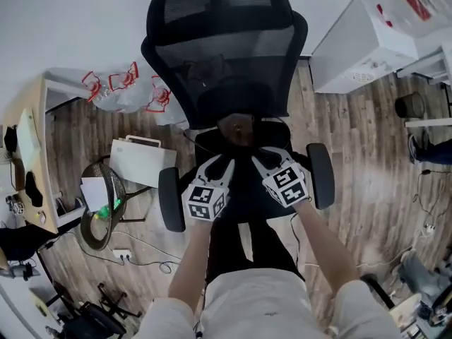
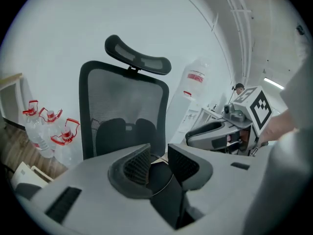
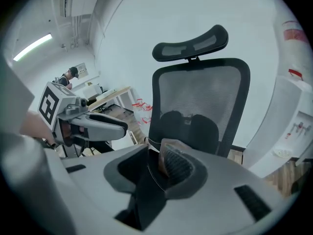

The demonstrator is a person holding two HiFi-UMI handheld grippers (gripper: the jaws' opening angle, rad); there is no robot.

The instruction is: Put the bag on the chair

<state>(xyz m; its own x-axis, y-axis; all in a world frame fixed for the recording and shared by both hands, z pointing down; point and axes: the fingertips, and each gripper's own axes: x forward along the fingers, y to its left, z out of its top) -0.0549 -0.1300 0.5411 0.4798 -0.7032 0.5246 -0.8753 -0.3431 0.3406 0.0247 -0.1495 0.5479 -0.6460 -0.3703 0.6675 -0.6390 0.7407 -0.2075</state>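
Observation:
A black office chair (image 1: 226,62) with a mesh back and headrest stands right in front of me. On its seat lies a black bag (image 1: 239,128) with a brown patch. My left gripper (image 1: 214,167) and right gripper (image 1: 270,159) hover side by side over the bag, pointing at the backrest. In the left gripper view the gripper (image 2: 159,163) is open, with the bag's dark fabric (image 2: 162,182) in the gap. In the right gripper view the gripper (image 3: 154,163) stands narrower, the bag (image 3: 149,185) between its jaws and the brown patch (image 3: 163,159) close beside one pad; no clamping shows.
The chair's armrests (image 1: 169,198) (image 1: 321,175) flank both grippers. On the wood floor to the left are a pack of water bottles (image 1: 127,90), a white box (image 1: 141,159) and a wire bin (image 1: 102,203). A white appliance (image 1: 367,41) stands at the right.

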